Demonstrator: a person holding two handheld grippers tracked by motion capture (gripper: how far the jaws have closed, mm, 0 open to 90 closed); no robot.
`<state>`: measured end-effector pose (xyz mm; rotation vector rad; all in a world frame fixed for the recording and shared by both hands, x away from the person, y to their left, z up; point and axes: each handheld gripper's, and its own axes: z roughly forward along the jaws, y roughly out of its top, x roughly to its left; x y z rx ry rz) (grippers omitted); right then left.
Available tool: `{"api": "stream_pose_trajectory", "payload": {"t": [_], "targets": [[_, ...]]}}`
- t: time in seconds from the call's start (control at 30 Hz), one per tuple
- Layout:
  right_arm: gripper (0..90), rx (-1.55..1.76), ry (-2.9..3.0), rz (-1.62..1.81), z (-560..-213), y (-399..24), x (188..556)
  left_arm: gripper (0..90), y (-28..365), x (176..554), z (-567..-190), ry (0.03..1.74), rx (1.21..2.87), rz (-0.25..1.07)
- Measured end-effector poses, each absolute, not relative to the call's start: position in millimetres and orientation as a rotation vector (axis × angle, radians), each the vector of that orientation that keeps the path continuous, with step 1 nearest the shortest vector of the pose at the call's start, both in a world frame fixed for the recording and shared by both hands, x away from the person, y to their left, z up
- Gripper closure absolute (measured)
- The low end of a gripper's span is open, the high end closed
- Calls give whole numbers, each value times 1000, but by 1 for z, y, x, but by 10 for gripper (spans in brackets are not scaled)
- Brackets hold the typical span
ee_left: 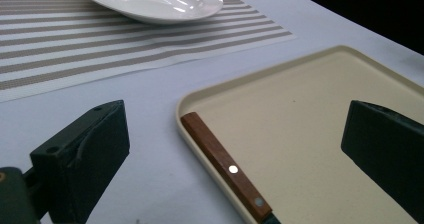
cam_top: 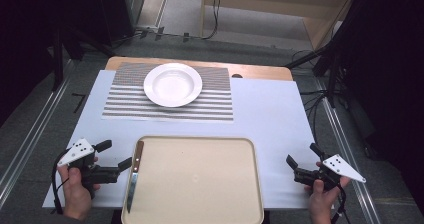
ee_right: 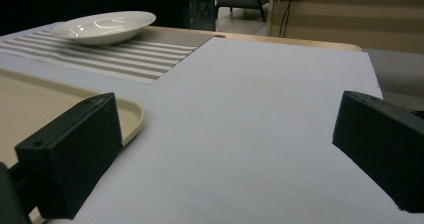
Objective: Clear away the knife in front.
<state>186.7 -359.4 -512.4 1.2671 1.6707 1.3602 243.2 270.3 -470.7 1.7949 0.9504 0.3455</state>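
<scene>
Left gripper (cam_top: 114,154) has its blocky black jaws spread wide with nothing between them, sitting low at the tray's left edge. From its own view the matte fingers (ee_left: 85,154) straddle the tray's near-left rounded corner, and the knife (cam_top: 135,175) lies right there between them: a smooth reddish-brown wooden handle (ee_left: 225,166) with two shiny metal rivets, resting along the tray's left rim, the steel blade pointing toward the near edge. Neither jaw touches it.

Right gripper (cam_top: 302,160) is just as wide open and empty, over the bare white tabletop near the table's right edge, just off the tray's right side.

The tray (cam_top: 200,184) is a cream plastic rectangle with rounded corners and a low raised lip, sitting at the table's near edge. Farther back, toward the far edge, a woven placemat (cam_top: 120,91) with grey and white stripes carries a glossy white round plate (cam_top: 173,84), shallow and wide-rimmed.
</scene>
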Motion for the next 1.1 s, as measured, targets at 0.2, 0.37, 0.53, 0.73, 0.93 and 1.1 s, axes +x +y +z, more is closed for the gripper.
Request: {"api": "stream_pose_trajectory", "payload": {"t": [0.2, 0.37, 0.53, 0.73, 0.93, 1.1], "targets": [[0, 1264, 1671, 1359, -512, -359, 187, 0, 293, 245, -469, 988, 1754, 392], [0, 1263, 1671, 1358, -512, -359, 187, 0, 307, 246, -469, 1016, 1725, 418], [0, 1262, 1671, 1359, -512, -359, 187, 0, 319, 247, -470, 1038, 1707, 439], [0, 1263, 1671, 1358, -512, -359, 187, 0, 331, 248, -471, 1063, 1682, 445], [0, 1262, 1672, 1359, -512, -359, 187, 0, 341, 248, -473, 1076, 1666, 463], [0, 1261, 1672, 1359, -512, -359, 187, 0, 351, 247, -475, 1084, 1644, 475]]}}
